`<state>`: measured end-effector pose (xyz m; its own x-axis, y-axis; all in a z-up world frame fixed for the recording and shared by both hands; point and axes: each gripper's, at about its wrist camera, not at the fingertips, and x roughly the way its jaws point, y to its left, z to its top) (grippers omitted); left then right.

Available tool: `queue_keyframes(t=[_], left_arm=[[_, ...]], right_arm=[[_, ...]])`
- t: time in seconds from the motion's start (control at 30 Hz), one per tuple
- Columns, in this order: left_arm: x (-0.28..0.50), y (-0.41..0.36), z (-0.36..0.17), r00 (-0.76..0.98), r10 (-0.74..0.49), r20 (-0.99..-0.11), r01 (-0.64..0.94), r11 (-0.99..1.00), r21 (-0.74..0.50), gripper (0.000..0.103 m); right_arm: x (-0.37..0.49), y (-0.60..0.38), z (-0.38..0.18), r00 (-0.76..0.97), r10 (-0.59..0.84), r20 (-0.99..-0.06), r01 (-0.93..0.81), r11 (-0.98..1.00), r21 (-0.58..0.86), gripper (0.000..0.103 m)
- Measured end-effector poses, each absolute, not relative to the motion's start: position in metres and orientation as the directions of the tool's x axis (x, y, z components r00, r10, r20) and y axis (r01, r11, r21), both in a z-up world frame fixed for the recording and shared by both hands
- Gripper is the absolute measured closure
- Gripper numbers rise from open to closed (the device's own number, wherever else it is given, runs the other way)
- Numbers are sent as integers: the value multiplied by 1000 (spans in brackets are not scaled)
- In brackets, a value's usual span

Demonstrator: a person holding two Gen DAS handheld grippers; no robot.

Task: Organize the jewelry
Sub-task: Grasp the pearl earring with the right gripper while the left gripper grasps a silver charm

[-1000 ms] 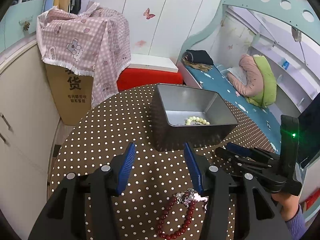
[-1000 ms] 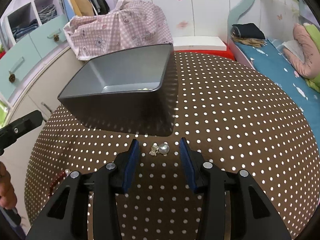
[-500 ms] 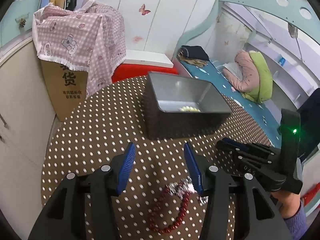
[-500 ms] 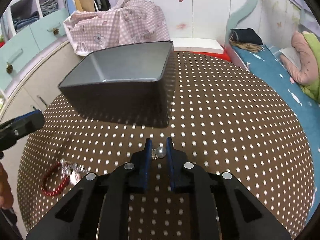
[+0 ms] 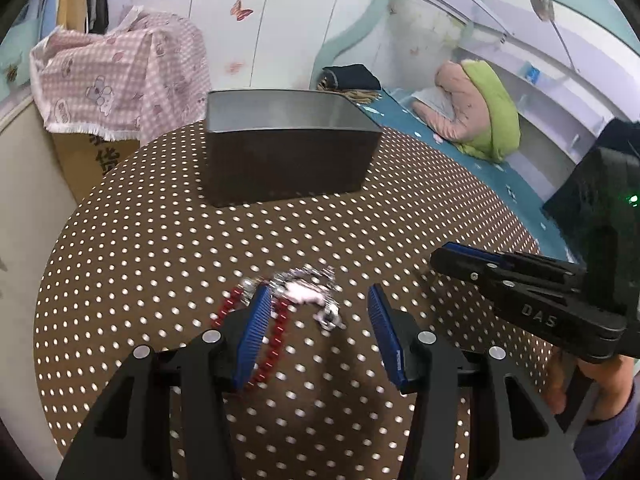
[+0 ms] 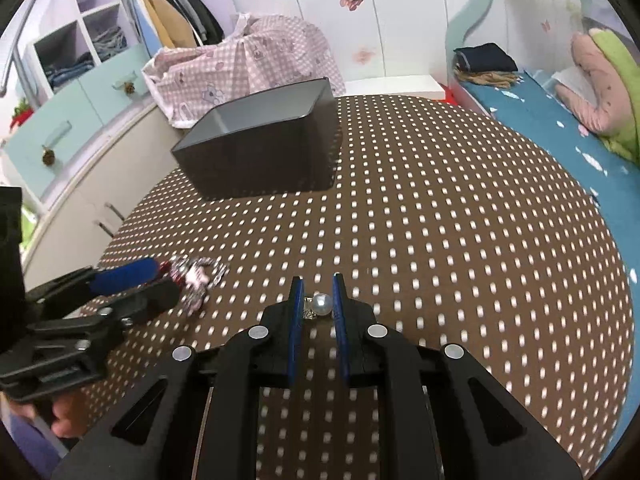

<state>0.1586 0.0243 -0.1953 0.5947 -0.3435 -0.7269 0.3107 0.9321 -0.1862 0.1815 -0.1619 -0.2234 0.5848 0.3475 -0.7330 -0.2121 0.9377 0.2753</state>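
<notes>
While both tools hover over the dotted table (image 6: 460, 208):
Right hand-held gripper (image 6: 316, 304): clamped on pearl earring (image 6: 321, 304).
Left hand-held gripper (image 5: 316, 308): open around bead bracelet (image 5: 276, 344).
Tin box (image 5: 288, 160): far side, contents hidden.

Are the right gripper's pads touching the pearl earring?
Touching. Right wrist view: right gripper is closed on the pearl earring, pads against both sides.

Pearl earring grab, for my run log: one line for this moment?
right gripper: shut on earring | left gripper: open over bracelet | tin: on table
</notes>
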Motion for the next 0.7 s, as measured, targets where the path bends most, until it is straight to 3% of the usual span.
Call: queue_keyframes(t=[0.2, 0.3, 0.6, 0.63, 0.7], left_arm=[[148, 9, -199, 598, -324, -733, 326, 934, -147, 57], [149, 6, -201, 587, -330, -740, 325, 932, -157, 70], [159, -4, -212, 586, -264, -766, 303, 948, -95, 71], [161, -3, -213, 586, -255, -769, 298, 951, -88, 73], [164, -3, -213, 588, -237, -773, 293, 954, -69, 93]], right_arm=[[163, -176, -225, 583, 378, -719, -203, 925, 322, 88], [158, -182, -227, 582, 387, -715, -198, 920, 338, 88], [153, -191, -230, 576, 414, -705, -208, 908, 364, 88], [154, -190, -230, 574, 416, -705, -210, 907, 365, 88], [154, -190, -230, 573, 418, -705, -211, 906, 366, 88]])
